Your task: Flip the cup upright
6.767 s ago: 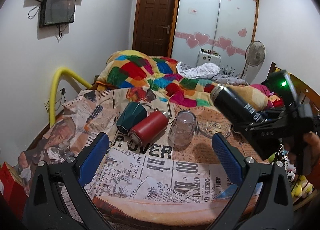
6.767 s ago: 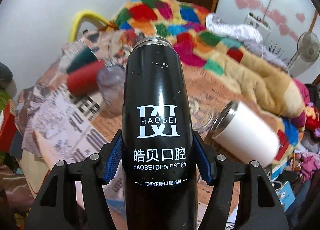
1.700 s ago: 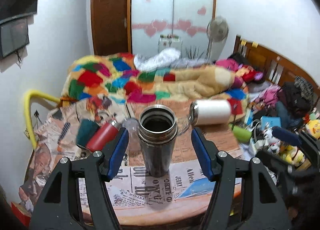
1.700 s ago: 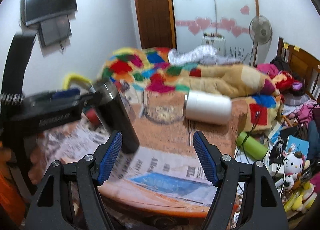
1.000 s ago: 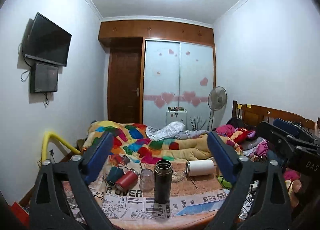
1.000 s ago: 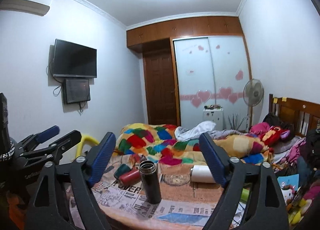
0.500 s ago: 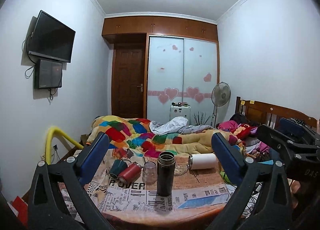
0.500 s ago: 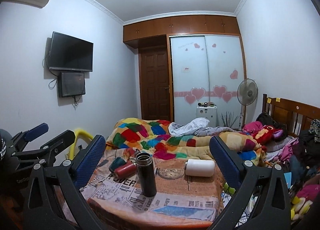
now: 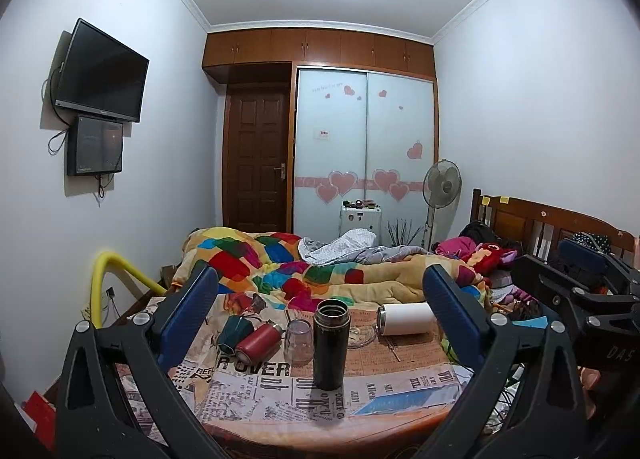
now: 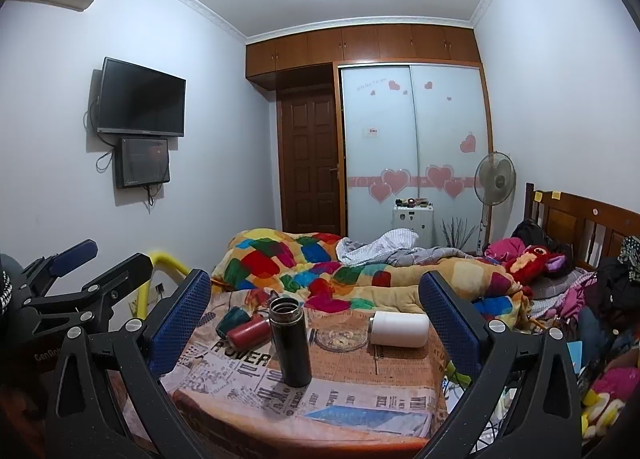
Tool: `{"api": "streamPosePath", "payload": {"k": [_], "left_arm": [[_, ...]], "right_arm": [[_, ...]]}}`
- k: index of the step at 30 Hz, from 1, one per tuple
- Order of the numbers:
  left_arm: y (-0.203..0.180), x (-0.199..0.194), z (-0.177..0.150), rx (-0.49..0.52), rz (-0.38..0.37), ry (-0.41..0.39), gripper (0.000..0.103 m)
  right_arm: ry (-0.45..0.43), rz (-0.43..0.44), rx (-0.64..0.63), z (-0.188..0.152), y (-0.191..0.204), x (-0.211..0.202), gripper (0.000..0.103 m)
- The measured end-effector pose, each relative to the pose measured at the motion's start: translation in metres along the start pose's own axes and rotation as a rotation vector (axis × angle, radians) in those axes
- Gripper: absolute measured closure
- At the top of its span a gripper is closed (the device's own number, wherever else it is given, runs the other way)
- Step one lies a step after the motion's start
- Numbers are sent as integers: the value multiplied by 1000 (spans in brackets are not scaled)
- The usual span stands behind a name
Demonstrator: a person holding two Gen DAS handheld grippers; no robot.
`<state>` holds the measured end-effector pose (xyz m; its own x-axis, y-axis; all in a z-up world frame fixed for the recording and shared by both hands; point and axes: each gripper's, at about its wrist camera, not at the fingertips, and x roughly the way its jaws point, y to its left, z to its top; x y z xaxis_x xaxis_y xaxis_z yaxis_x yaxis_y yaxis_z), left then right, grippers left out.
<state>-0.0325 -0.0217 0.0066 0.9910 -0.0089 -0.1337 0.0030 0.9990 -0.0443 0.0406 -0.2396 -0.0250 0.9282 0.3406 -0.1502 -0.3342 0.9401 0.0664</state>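
**Both claws spread wide, black flask upright on the table**

Left gripper (image 9: 320, 301) has its blue-padded fingers (image 9: 188, 315) spread far apart, holding nothing and touching nothing; it hangs back from the table (image 9: 320, 425), well apart from everything on it. Right gripper (image 10: 316, 301) is likewise released, its blue pads (image 10: 180, 319) wide and bare, and it too is clear of the table. Each claw shows at the edge of the other's view, beside its partner.

Between the left gripper's fingers stands the black flask (image 9: 330, 343), upright on the newspaper-print cloth (image 9: 256, 383), its mouth open to the ceiling. No writing on its side can be read from here. Just left of it a clear plastic cup (image 9: 299, 341) sits mouth down. Farther left a red bottle (image 9: 257, 342) lies on its side, touching a dark green cup (image 9: 233, 333), also tipped over. Right of the flask a glass ashtray (image 10: 341, 339) rests flat, and beyond it a white tumbler (image 9: 405, 318) lies on its side, steel rim toward the flask.

The cloth's large black print reads "OVER" near the red bottle; smaller headlines are too small to make out. A patchwork quilt (image 9: 256, 259) covers the bed behind the table.
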Motion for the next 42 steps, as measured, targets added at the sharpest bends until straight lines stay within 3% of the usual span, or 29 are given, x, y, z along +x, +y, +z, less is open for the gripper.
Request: {"api": "streamPosePath", "payload": {"k": [42], "left_arm": [[3,12,-5,-5,-8,11,0]], "right_arm": [[14,-2,3,2,-1,0,0]]}}
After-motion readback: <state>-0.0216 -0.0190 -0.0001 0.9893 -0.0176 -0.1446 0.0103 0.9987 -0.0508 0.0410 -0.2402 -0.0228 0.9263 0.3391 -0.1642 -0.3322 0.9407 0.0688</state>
